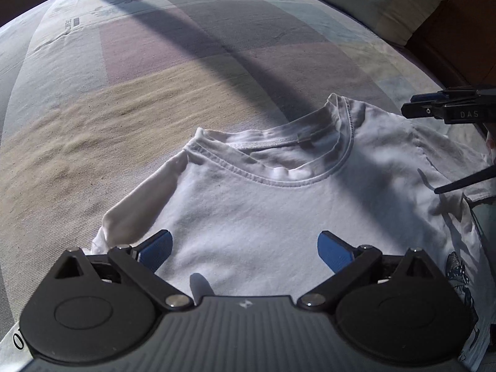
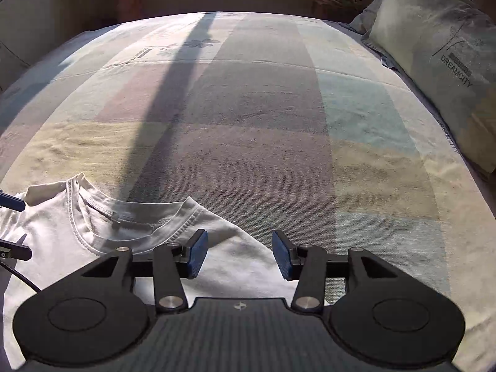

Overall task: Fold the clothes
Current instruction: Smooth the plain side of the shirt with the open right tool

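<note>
**Mid-fold: white T-shirt on a bed, both grippers empty above it**

Currently a white T-shirt (image 1: 279,217) lies flat on a bed (image 1: 93,124) covered by a sheet of pastel blocks, its collar (image 1: 297,167) pointing away from the person. A pillow (image 2: 434,62) sits at the far right corner.

The left gripper (image 1: 245,251) hovers over the chest of the shirt with its blue pads spread wide and nothing between them. The right gripper (image 2: 238,254) is over the shirt's right shoulder edge, near the collar, its jaws parted and empty; the cloth lies below them, not pinched.

One sleeve on the left side looks already tucked in, so the fold seems to be under way. To do the next fold well, each gripper should probably take a single matching edge, pinch through all layers, and lift evenly so the cloth stays smooth. Bunching near the collar is the likely risk.
</note>
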`<state>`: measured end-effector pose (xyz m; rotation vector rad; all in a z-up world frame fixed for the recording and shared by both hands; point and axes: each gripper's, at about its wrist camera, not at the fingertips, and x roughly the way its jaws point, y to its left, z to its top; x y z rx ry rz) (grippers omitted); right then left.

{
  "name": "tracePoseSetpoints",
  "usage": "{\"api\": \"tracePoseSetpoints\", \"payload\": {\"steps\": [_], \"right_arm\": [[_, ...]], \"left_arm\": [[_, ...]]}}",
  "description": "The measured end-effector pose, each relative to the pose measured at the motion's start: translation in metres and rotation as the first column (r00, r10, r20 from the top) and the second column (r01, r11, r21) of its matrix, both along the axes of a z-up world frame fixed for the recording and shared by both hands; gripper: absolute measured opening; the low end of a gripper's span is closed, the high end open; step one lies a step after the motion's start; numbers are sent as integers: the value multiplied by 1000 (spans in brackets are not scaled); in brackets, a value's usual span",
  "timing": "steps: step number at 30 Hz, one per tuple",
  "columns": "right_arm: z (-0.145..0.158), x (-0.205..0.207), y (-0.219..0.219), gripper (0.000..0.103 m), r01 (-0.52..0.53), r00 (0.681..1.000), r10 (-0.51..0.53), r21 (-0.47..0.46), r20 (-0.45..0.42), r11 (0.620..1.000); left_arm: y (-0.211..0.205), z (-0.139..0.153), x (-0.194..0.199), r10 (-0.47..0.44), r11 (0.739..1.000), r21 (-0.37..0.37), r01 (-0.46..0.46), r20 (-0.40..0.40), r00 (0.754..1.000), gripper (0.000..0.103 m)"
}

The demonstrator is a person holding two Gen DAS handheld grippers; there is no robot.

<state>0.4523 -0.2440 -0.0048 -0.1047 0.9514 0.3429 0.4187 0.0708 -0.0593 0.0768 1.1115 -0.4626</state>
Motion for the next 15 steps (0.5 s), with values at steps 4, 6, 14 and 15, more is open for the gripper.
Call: {"api": "tracePoseSetpoints", "payload": {"steps": [4, 6, 14, 15], "right_arm": [[-33, -34, -5, 57, 138, 988, -136, 19, -78, 990], [-51, -40, -4, 59, 190, 979, -189, 6, -75, 982], [-61, 54, 1, 92, 124, 992, -124, -15, 0, 992], [-56, 57, -1, 91, 121, 993, -121, -10, -9, 993]], "left_arm": [[-4, -18, -1, -8, 1000, 29, 8, 21, 1000, 100], [-4, -22, 7, -5, 998, 56, 2, 58, 998, 100], [-2, -20, 51, 8, 992, 125, -21, 110, 994, 102], [-1, -16, 51, 22, 991, 126, -38, 120, 992, 102]]}}
